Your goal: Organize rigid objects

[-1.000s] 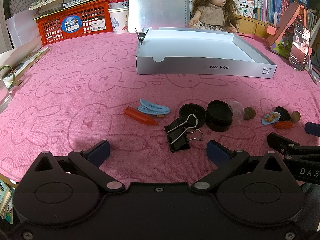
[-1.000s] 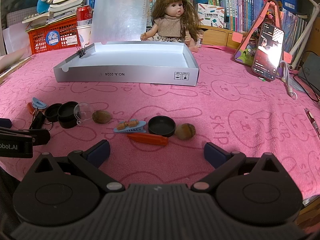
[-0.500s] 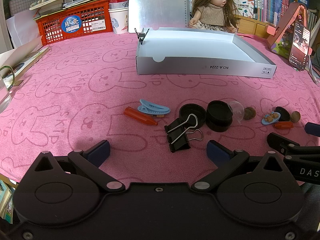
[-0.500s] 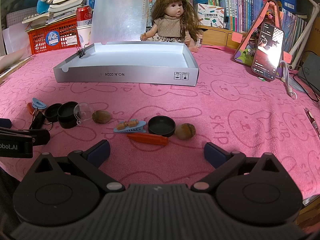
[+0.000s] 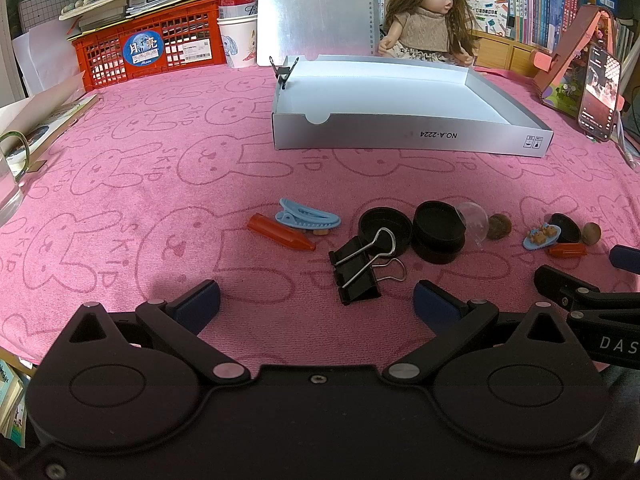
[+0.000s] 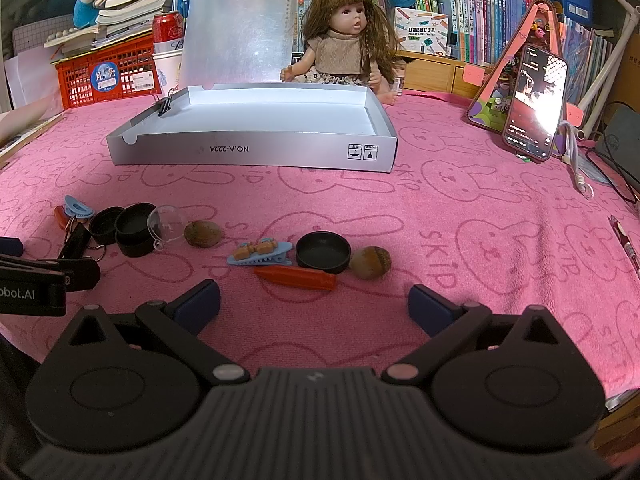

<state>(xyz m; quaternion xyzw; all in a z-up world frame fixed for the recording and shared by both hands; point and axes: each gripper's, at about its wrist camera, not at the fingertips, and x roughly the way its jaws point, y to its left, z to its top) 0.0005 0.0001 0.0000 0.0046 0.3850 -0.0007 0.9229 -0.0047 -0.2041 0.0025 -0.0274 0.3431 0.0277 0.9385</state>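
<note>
Small items lie in a row on the pink cloth. In the left wrist view an orange crayon (image 5: 280,233), a blue hair clip (image 5: 307,217), black binder clips (image 5: 356,270), two black round lids (image 5: 412,230) and a clear dome (image 5: 474,220) sit just ahead of my open left gripper (image 5: 316,306). In the right wrist view a blue clip with bears (image 6: 260,253), an orange crayon (image 6: 295,278), a black lid (image 6: 323,257) and a walnut (image 6: 370,263) lie close before my open right gripper (image 6: 314,306). The grey shallow box (image 6: 256,151) stands behind, holding nothing.
A doll (image 6: 346,46) sits behind the box. A phone on a pink stand (image 6: 536,102) is at the right, a red basket (image 5: 148,50) with books at the back left. A pen (image 6: 624,240) lies near the right edge. A small black clip (image 5: 283,72) grips the box's corner.
</note>
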